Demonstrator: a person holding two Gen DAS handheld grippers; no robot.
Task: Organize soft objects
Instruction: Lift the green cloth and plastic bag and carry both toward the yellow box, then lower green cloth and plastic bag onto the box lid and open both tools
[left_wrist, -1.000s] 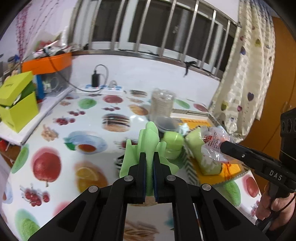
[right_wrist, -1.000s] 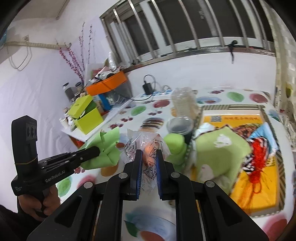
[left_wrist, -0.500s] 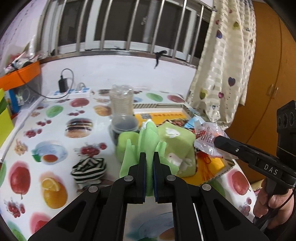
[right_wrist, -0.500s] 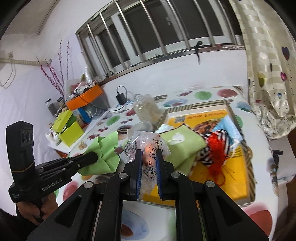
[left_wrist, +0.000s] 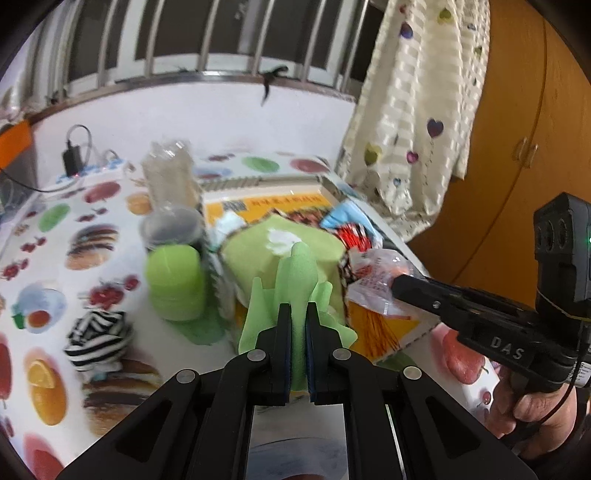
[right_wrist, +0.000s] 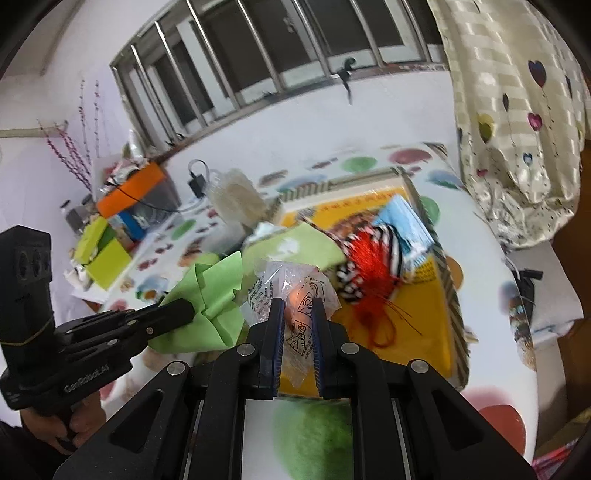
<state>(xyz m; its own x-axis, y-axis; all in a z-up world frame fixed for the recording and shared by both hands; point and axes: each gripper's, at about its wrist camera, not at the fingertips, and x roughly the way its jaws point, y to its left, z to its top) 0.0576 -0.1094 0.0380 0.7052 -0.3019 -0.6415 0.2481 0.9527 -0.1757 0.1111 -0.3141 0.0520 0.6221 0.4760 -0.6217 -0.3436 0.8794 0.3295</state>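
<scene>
Left wrist view: the left hand-held gripper (left_wrist: 298, 314) is closed narrow on a light green cloth (left_wrist: 299, 280), which stands up in soft folds between its fingers, held in the air above the near edge of the table (left_wrist: 55, 229). The cloth looks light, limp and easy to crease, so a pinch on a bunched fold seems best. Ahead lies a shallow yellow tray (left_wrist: 391, 325) toward the table's right edge, carrying a folded green towel (left_wrist: 280, 251). A striped sock (left_wrist: 98, 338) lies on the table to the left. The right hand-held gripper (left_wrist: 397, 286) enters from the right, clamped on a clear plastic packet (left_wrist: 373, 280).

Right wrist view: the right hand-held gripper (right_wrist: 298, 314) grips the crinkly packet (right_wrist: 295, 291), which looks light and slippery; its gathered middle gives the surest hold. Beyond it, the tray (right_wrist: 439, 332) holds a red tassel (right_wrist: 369, 266).

Compared with half a second earlier, both views sit closer over the tray, and each grip is unchanged.
</scene>
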